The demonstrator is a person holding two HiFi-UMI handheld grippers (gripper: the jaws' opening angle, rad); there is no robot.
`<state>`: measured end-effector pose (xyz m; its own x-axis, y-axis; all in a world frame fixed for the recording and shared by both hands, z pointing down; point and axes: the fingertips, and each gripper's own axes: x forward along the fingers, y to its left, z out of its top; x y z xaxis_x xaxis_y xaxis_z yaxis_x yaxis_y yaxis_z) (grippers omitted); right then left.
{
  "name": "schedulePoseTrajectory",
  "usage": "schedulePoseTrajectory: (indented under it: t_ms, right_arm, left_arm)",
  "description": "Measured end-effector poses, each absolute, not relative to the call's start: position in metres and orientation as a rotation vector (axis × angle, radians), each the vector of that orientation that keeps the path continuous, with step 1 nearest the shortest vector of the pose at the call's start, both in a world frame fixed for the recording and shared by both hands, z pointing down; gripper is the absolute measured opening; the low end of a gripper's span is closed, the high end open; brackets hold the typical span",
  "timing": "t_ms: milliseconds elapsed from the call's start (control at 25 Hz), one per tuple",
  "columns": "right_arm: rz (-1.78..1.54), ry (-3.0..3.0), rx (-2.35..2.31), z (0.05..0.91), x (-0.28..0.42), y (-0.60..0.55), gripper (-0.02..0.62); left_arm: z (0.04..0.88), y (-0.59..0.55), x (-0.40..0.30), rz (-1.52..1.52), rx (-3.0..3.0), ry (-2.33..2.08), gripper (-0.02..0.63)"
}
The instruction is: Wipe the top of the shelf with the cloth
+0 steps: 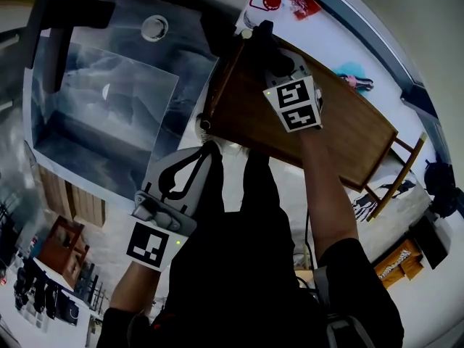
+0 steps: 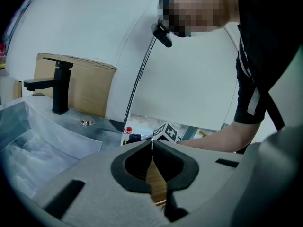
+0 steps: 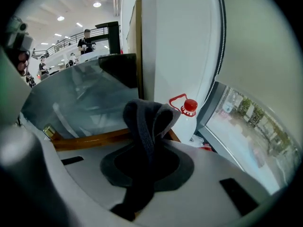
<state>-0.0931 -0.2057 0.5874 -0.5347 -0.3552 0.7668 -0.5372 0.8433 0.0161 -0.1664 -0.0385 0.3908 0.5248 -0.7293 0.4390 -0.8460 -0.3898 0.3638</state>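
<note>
Far left there was the sink [image 1: 109, 114], covered in clear film, with a black faucet [image 2: 59, 86]; neither had anything to do with the job. The left gripper [image 2: 152, 144] hung low by the person's body with its jaws pressed together on nothing. My guess is it was just parked out of the way, since wiping only takes one tool. Then came the wooden shelf top [image 1: 348, 129], bare brown wood. The right gripper [image 1: 267, 46] reached over the end nearest the sink, jaws clamped on a bunched dark grey cloth [image 3: 144, 115]. The cloth poked out past the tips, probably so fabric rather than plastic would meet the wood. Couldn't tell if it was actually touching. A white bottle with a red cap [image 3: 189, 107] stood just beyond that end.
</note>
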Motion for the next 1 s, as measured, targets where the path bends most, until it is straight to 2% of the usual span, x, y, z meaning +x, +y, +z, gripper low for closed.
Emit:
schedulePoseTrajectory:
  t_ms: [520, 1000]
  right_arm:
    - [0.278, -2.177, 0.657, 0.593, -0.081, -0.206, 0.048]
    - [0.326, -2.131, 0.730, 0.597, -0.005, -0.197, 0.048]
  left_arm:
    - [0.390, -0.038, -0.139, 0.297, 2.245, -1.236, 0.025]
    - [0.385, -0.038, -0.084, 0.336, 2.302, -1.139, 0.025]
